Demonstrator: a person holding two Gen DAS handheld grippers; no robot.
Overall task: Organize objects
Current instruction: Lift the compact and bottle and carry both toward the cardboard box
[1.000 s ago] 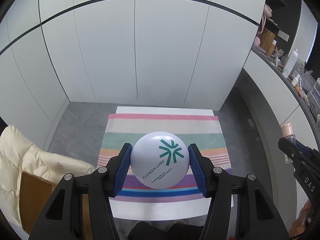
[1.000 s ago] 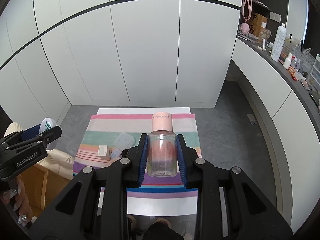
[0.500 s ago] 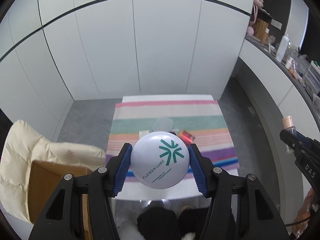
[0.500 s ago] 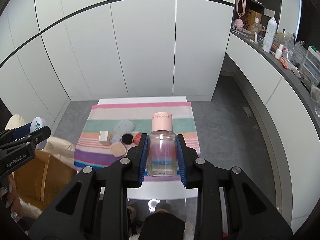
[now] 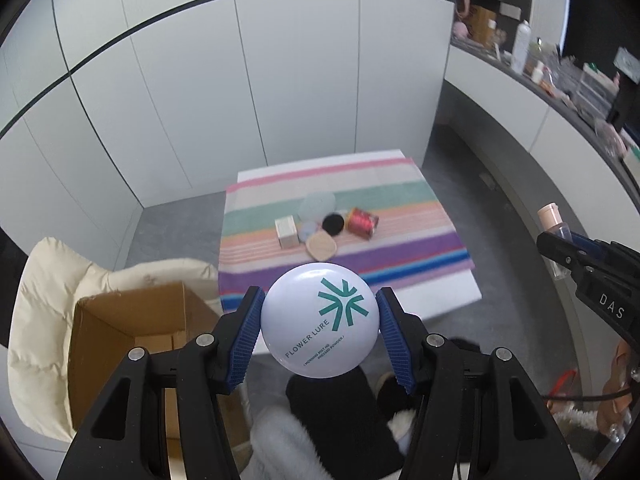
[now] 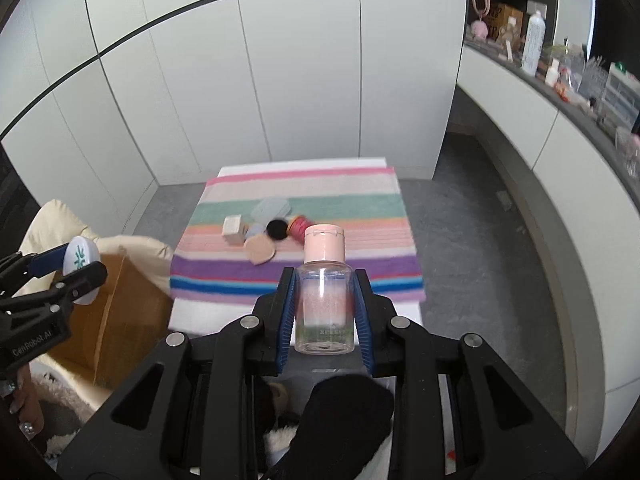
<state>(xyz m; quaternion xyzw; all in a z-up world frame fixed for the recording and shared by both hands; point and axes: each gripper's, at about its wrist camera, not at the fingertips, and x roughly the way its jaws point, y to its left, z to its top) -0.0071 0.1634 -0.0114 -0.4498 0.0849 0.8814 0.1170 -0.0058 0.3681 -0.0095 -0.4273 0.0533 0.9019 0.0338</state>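
Above the near edge of the desk (image 5: 448,300), the left tool (image 5: 319,326) is clamped on a round white powder compact (image 5: 319,320), its blue pads pressed to either side of the case. The compact hangs in the air over the gap between the desk and an open cardboard box (image 5: 132,320) that sits on a cream padded chair (image 5: 36,312) to the left. Off to the right, the right tool (image 6: 323,306) grips a clear bottle (image 6: 323,312) with a pink cap, held upright and raised clear of the desk. On the striped cloth (image 6: 296,268) a small cluster remains: a white box (image 6: 233,230), a pale lid (image 6: 271,208), a black puff (image 6: 277,229), a beige puff (image 6: 260,250) and a red can (image 6: 298,227) lying on its side, all close together.
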